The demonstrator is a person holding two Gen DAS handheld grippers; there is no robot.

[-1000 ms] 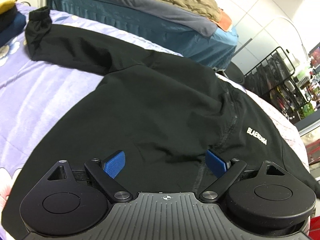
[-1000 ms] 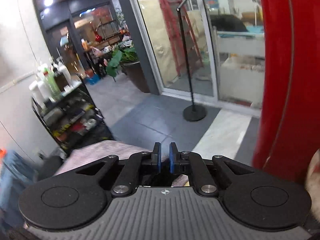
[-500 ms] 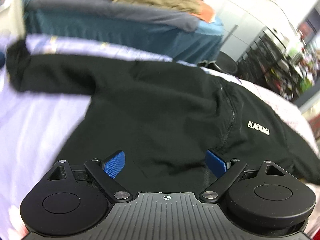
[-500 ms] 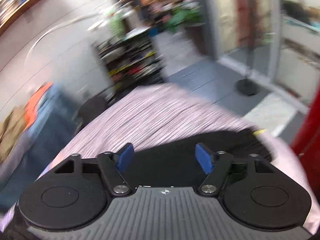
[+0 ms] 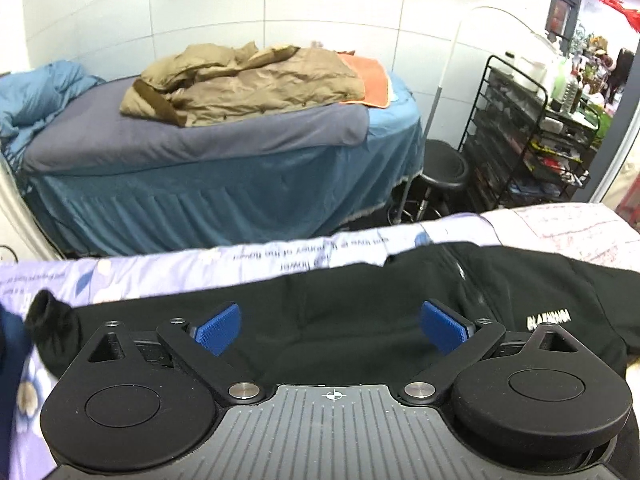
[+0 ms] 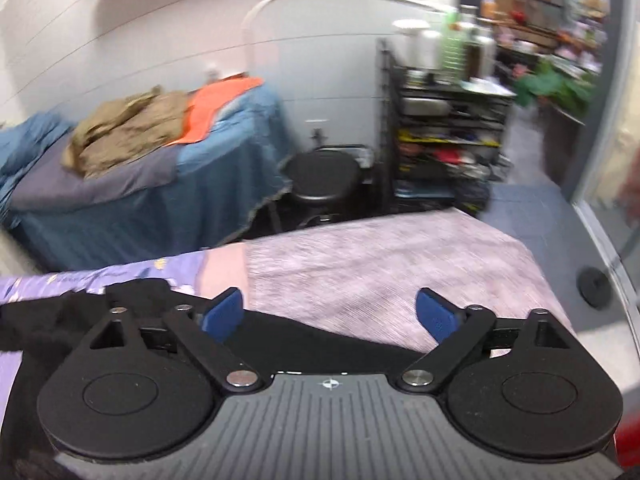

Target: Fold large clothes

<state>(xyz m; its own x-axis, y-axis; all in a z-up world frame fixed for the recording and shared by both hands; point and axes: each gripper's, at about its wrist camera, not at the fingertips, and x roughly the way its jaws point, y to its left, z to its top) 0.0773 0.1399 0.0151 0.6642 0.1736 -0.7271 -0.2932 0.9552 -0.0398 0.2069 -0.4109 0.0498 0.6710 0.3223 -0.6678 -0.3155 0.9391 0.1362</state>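
Note:
A black sweatshirt (image 5: 352, 320) with white chest lettering (image 5: 548, 318) lies spread flat on a bed with a purple floral sheet (image 5: 240, 264). One sleeve ends in a cuff (image 5: 48, 312) at the left. My left gripper (image 5: 330, 326) is open and empty, low over the sweatshirt's body. My right gripper (image 6: 330, 316) is open and empty over the sweatshirt's black edge (image 6: 320, 340), where it lies on a pink patterned cover (image 6: 392, 264).
A second bed with blue skirting (image 5: 224, 200) holds a tan jacket (image 5: 248, 84) and an orange cloth (image 5: 368, 80). A black stool (image 5: 442, 168) and a black wire shelf rack (image 5: 532, 140) stand to the right. A floor stand base (image 6: 596, 284) sits beside the bed.
Both grippers have tilted up and now face the far bed and wall. The right gripper opened and swung from the doorway to the bed. The left stayed open.

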